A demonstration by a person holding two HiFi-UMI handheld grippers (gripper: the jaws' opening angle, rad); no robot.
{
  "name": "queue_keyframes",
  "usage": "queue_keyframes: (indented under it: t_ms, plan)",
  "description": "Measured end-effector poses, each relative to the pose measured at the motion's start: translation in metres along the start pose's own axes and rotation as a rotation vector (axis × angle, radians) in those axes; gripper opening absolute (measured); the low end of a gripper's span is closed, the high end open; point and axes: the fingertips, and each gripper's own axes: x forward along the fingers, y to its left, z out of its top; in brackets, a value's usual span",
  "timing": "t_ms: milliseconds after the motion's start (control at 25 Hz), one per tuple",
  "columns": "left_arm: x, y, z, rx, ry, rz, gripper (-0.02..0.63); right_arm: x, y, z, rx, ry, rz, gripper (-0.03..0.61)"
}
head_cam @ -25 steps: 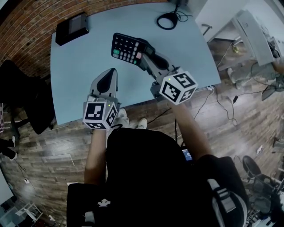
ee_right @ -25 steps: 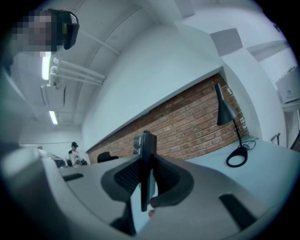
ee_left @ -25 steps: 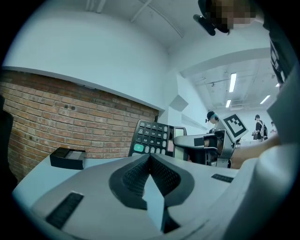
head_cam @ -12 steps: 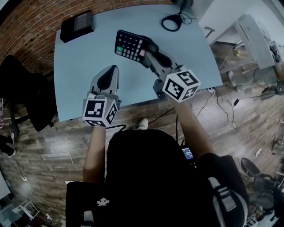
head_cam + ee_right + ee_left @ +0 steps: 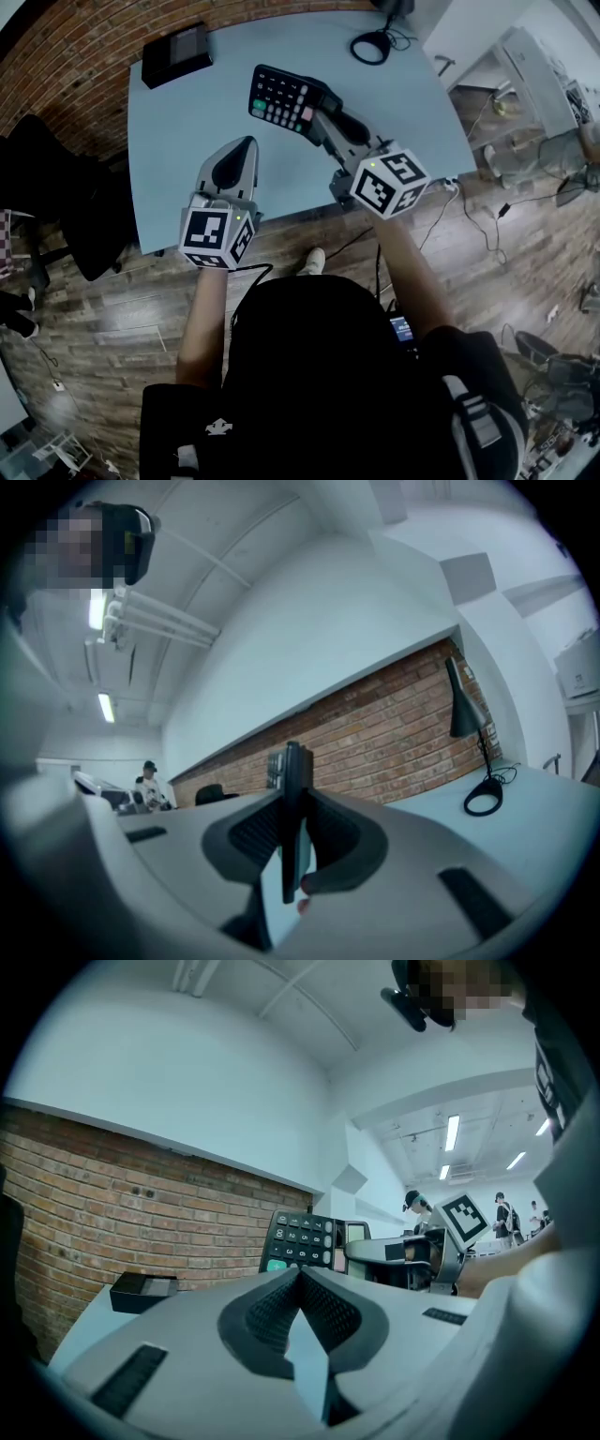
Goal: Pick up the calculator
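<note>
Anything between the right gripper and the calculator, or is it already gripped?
Nothing visible stands between them. The right gripper is shut on the calculator's end, with a pad on each face. The black box and lamp base sit apart on the table. The left gripper, shut and empty, is off to the side.

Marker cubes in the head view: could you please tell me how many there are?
2. One marker cube sits on the left gripper, left of centre; the other is on the right gripper, which grips the calculator. None appear hidden.

bare tabletop (image 5: 187, 122) centre, black box (image 5: 176, 54) left, lamp base (image 5: 372, 47) right
</note>
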Motion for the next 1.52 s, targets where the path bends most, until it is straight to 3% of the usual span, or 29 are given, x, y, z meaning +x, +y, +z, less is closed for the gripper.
queue_keyframes:
  t_ms: [880, 1520]
  plan:
    - [-0.076, 0.013, -0.003, -0.003, -0.011, -0.047, 0.008, -0.012, 0.081, -0.009, -0.020, -0.023, -0.025, 0.066]
    - [-0.133, 0.013, -0.012, -0.006, -0.002, -0.011, 0.008, -0.038, 0.129, -0.028, -0.004, -0.029, -0.012, 0.066]
